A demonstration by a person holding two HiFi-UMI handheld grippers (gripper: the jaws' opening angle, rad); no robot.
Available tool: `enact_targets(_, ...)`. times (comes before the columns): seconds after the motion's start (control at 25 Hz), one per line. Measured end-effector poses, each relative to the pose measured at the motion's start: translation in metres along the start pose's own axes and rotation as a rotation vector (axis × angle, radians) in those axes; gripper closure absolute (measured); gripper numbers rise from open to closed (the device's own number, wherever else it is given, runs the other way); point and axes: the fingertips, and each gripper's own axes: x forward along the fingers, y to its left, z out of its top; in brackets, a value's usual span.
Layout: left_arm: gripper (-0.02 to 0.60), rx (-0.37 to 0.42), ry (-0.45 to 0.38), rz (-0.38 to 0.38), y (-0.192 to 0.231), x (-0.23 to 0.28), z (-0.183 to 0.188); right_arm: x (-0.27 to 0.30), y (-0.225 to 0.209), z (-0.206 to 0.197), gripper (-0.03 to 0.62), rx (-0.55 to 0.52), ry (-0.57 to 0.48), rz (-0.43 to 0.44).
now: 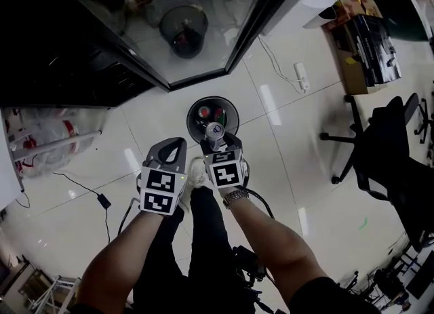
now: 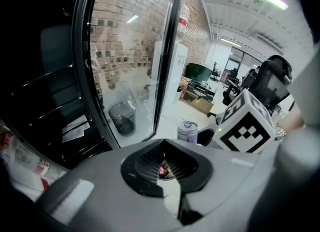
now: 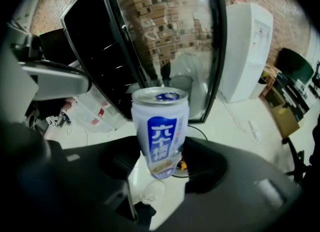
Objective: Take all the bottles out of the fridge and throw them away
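Now the right gripper (image 1: pixel 215 142) grasps the upright can (image 1: pixel 215 130), with the bin (image 1: pixel 234 110) just beyond at twelve o'clock below it, while the left gripper (image 1: pixel 173 148) is clenched empty at nine o'clock.

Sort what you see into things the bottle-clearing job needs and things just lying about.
Job: can in the right gripper, bin, fridge.
Lying about: office chair, power strip, plastic bag, boxes.

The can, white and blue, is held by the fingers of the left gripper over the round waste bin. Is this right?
Not quite. The can is held by the fingers of the right gripper, as the right gripper view shows. The left gripper holds nothing. The rest is right: the can is white and blue, and it is over the round waste bin.
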Motion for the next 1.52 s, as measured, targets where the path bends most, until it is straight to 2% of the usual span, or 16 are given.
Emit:
enact_targets(0.24, 0.578, 0.035, 0.019, -0.044, -0.016, 0.020, -0.005, 0.012, -0.014, -0.021, 0.327, 0.069, 0.025, -0.016)
enact_targets(0.52, 0.578, 0.035, 0.024, -0.066, -0.019, 0.025, -0.012, 0.024, -0.027, -0.030, 0.324, 0.120, 0.042, -0.048)
enact_targets(0.72, 0.578, 0.033, 0.026, -0.066, -0.015, 0.025, -0.015, 0.022, -0.029, -0.022, 0.324, 0.108, 0.014, -0.060)
enact_targets(1.04, 0.578, 0.032, 0.016, -0.062, -0.011, 0.010, -0.019, 0.013, -0.010, -0.032, 0.324, 0.106, 0.024, -0.054)
enact_targets(1.28, 0.578, 0.020, 0.002, -0.044, -0.009, -0.018, -0.022, -0.011, 0.011, -0.020, 0.324, 0.083, -0.018, -0.046)
enact_targets(1.52, 0.578, 0.012, -0.066, -0.002, 0.001, -0.062, -0.003, -0.052, 0.043, 0.024, 0.324, 0.031, -0.109, -0.033)
